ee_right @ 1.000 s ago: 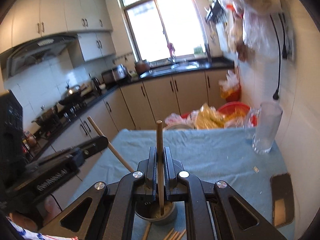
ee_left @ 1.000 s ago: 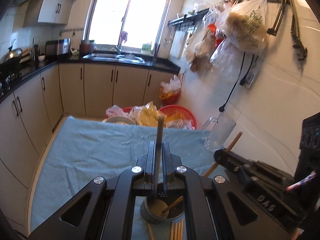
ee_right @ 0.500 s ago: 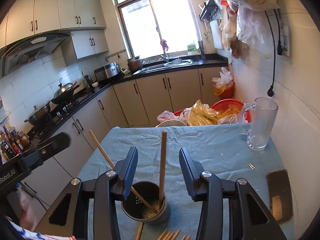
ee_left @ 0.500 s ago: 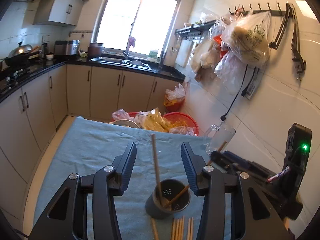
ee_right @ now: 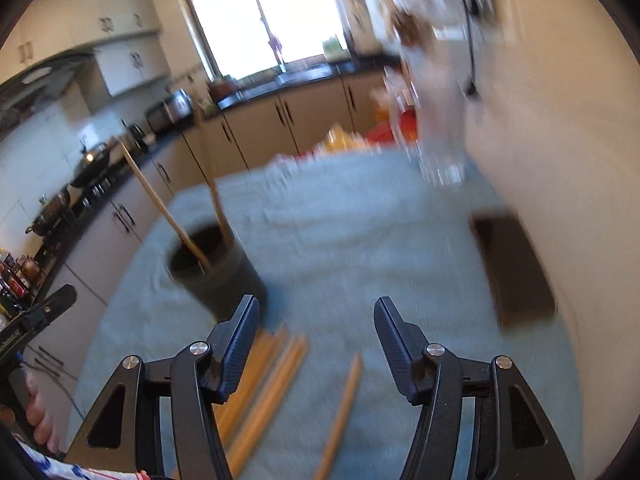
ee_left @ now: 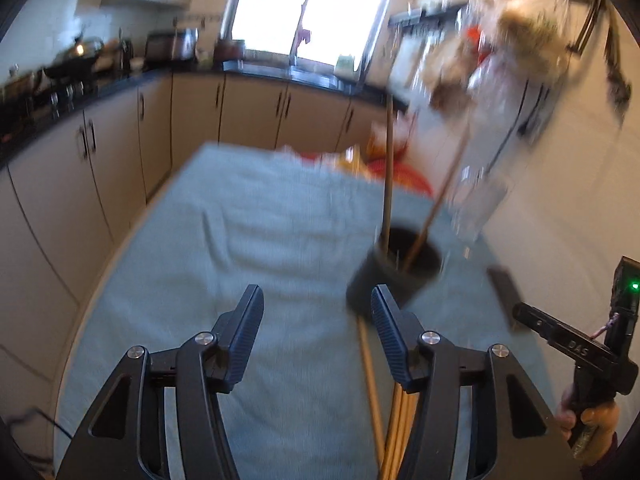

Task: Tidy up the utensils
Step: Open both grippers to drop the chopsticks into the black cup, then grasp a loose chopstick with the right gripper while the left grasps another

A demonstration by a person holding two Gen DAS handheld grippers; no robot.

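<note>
A dark round utensil holder (ee_left: 396, 272) (ee_right: 212, 268) stands on the blue cloth with two wooden chopsticks (ee_left: 387, 184) (ee_right: 160, 204) leaning in it. Several more chopsticks (ee_left: 394, 412) (ee_right: 264, 392) lie flat on the cloth in front of the holder. My left gripper (ee_left: 316, 312) hangs over bare cloth left of the holder, its jaws opening, nothing between them. My right gripper (ee_right: 316, 320) is low over the cloth right of the holder, jaws also opening and empty; one loose chopstick (ee_right: 340, 412) lies below its gap. Both views are motion-blurred.
A clear glass pitcher (ee_left: 476, 208) (ee_right: 436, 152) stands at the table's far right by the wall. A dark flat tray (ee_right: 512, 264) lies along the right edge. Cabinets (ee_left: 120, 140) run along the left. Bags (ee_left: 516, 44) hang on the wall. A hand (ee_left: 592, 424) holds the right gripper.
Both grippers let go of the chopsticks, which now stand in the holder, and opened wide. Both dropped lower and drew apart, the left one leftward, the right one rightward of the holder.
</note>
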